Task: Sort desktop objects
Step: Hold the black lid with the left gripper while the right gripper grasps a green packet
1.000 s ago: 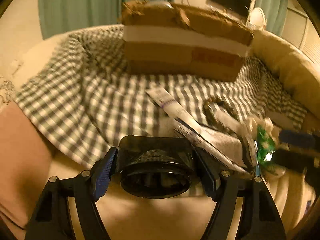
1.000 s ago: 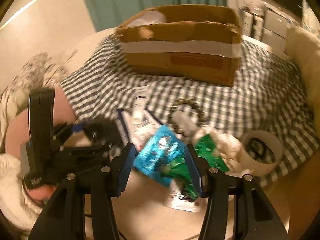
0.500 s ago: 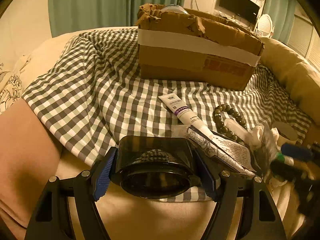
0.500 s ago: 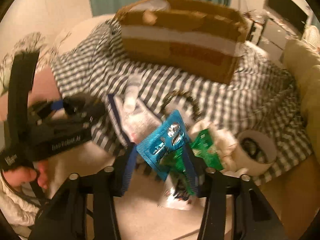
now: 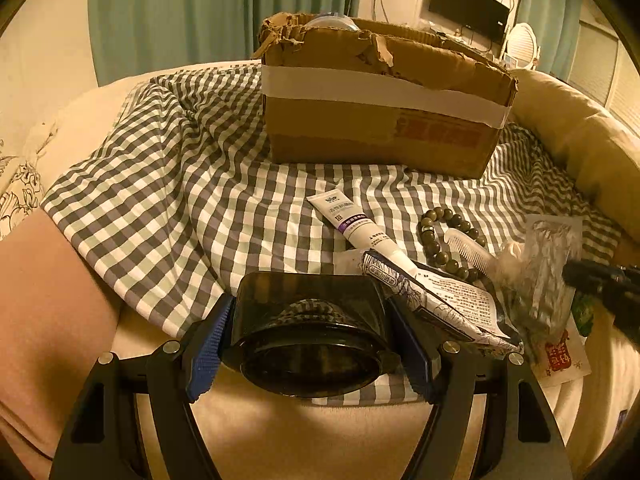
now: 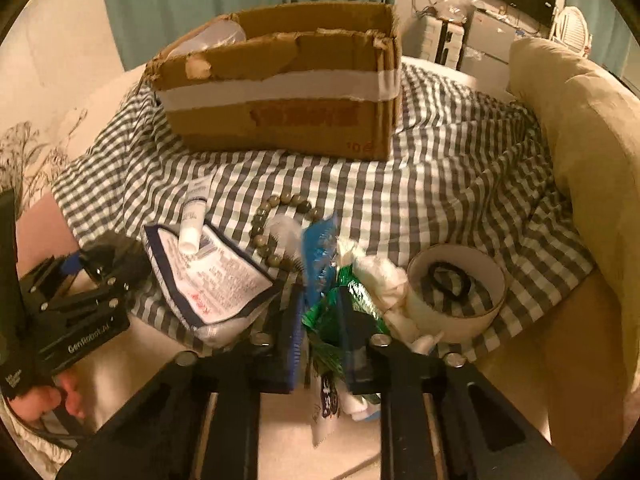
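Note:
My left gripper (image 5: 308, 344) is shut on a dark translucent cup-like container (image 5: 308, 332) near the front edge of the checked cloth (image 5: 180, 200). My right gripper (image 6: 320, 328) is shut on a blue foil packet (image 6: 318, 248), held upright above a green packet (image 6: 340, 308). A white tube (image 5: 356, 224), a bead bracelet (image 5: 440, 224), a white comb (image 5: 468, 248) and a printed pouch (image 5: 448, 300) lie on the cloth. An open cardboard box (image 5: 384, 108) stands behind them. The left gripper shows at the left of the right wrist view (image 6: 80, 300).
A white bowl (image 6: 456, 292) holding a black hair tie sits at the right front. Crumpled white tissue (image 6: 376, 276) lies beside it. A beige cushion (image 6: 580, 140) borders the right side. A red-printed white card (image 5: 564, 356) lies near the front edge.
My right gripper has closed on the blue packet and turned it upright. The left gripper holds the dark container as before, with its view shifted slightly.

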